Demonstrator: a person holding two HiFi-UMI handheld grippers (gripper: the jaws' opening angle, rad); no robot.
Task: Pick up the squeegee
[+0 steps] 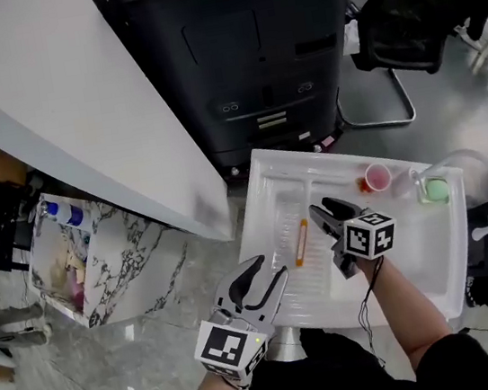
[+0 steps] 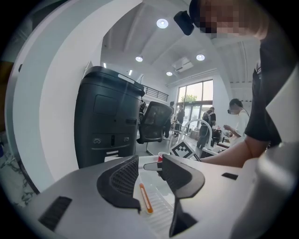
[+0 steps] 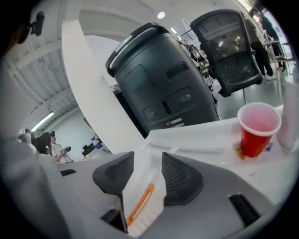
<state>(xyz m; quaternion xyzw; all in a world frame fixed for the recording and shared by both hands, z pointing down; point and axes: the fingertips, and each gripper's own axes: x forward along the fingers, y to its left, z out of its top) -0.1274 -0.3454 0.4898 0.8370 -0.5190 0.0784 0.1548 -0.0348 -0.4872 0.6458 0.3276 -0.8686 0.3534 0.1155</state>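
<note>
The squeegee [image 1: 301,242], a slim pale piece with an orange strip, lies flat on the ribbed part of a white tray [image 1: 251,205]. My right gripper [image 1: 324,210] hovers just right of it over the tray, jaws open with nothing gripped. In the right gripper view the squeegee [image 3: 141,203] shows low down in the gap of the right gripper [image 3: 148,161]. My left gripper [image 1: 263,274] is at the tray's near-left edge, open and holding nothing. In the left gripper view the squeegee [image 2: 145,198] lies ahead, below the left gripper [image 2: 149,164].
A red cup [image 1: 376,179] and a green cup [image 1: 436,190] stand at the tray's far right, beside a curved white tube [image 1: 486,173]. A large black bin [image 1: 250,52] stands beyond the tray, an office chair [image 1: 407,11] to its right, a white counter [image 1: 76,105] left.
</note>
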